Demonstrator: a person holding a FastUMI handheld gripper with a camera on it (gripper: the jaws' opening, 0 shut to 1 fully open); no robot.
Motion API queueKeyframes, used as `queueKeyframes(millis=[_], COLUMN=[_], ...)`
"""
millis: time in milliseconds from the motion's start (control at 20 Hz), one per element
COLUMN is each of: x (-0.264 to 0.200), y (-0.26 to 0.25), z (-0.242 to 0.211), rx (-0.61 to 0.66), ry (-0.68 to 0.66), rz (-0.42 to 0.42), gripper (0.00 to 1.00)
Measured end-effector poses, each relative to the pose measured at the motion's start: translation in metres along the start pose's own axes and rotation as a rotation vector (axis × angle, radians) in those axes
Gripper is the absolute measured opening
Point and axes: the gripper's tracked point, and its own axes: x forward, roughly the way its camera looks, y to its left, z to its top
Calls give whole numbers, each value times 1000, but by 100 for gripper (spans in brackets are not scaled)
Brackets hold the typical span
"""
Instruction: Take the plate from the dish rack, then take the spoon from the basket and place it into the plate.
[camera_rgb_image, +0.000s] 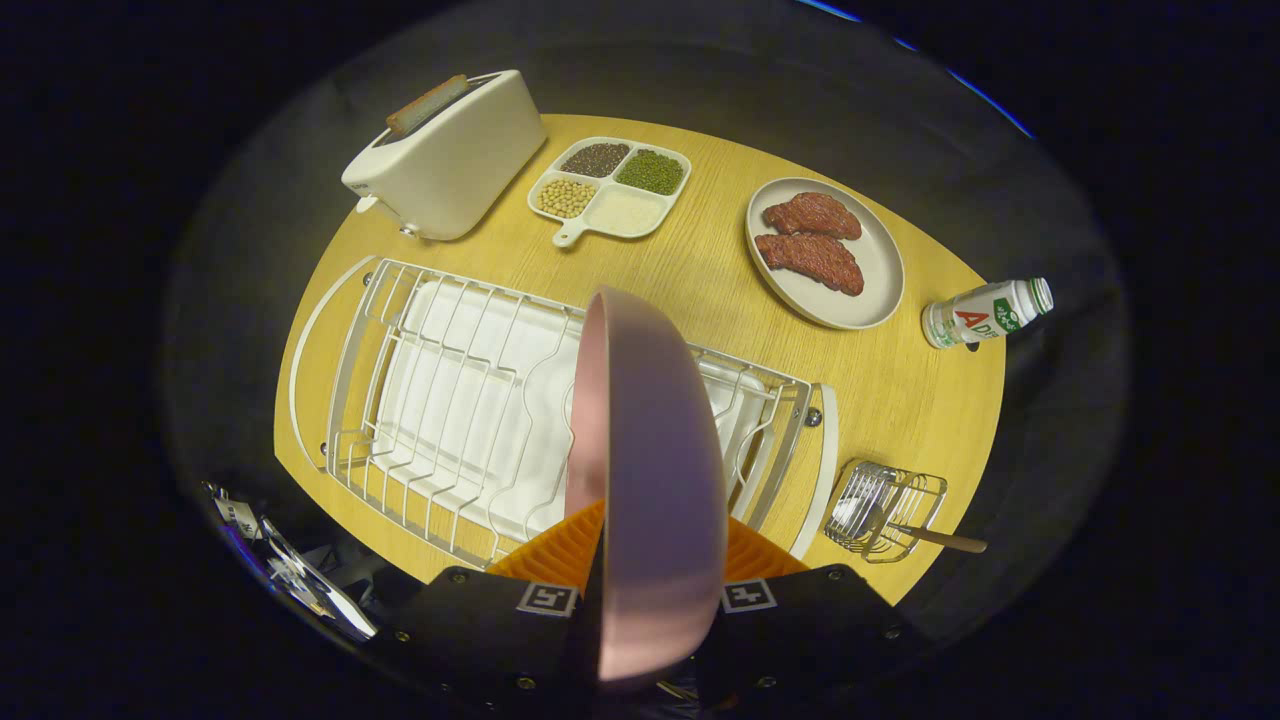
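A pink plate stands on edge between my fingers, held up above the white wire dish rack. My gripper is shut on the plate's lower rim, one finger on each face. The rack lies on the wooden table under and to the left of the plate, its slots bare. A small wire basket sits off the rack's right end, to the right of my fingers. A spoon lies in it, its wooden handle sticking out to the right.
Beyond the rack stand a white toaster with bread in it, a divided tray of beans and grains, and a plate with two slices of meat. A small bottle lies on its side near the table's right edge.
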Motion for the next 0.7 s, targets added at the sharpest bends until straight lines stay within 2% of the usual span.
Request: queueKeyframes(millis=[200,350,400,700], x=[-2,1,-5,-8], y=[-5,-6,-9,-7], z=[2,11,14,19], rx=[-40,-23,-36,-90], ry=[8,-12,-7,-26], rz=[-32,-40,-38,-76], gripper=[37,37,30,30])
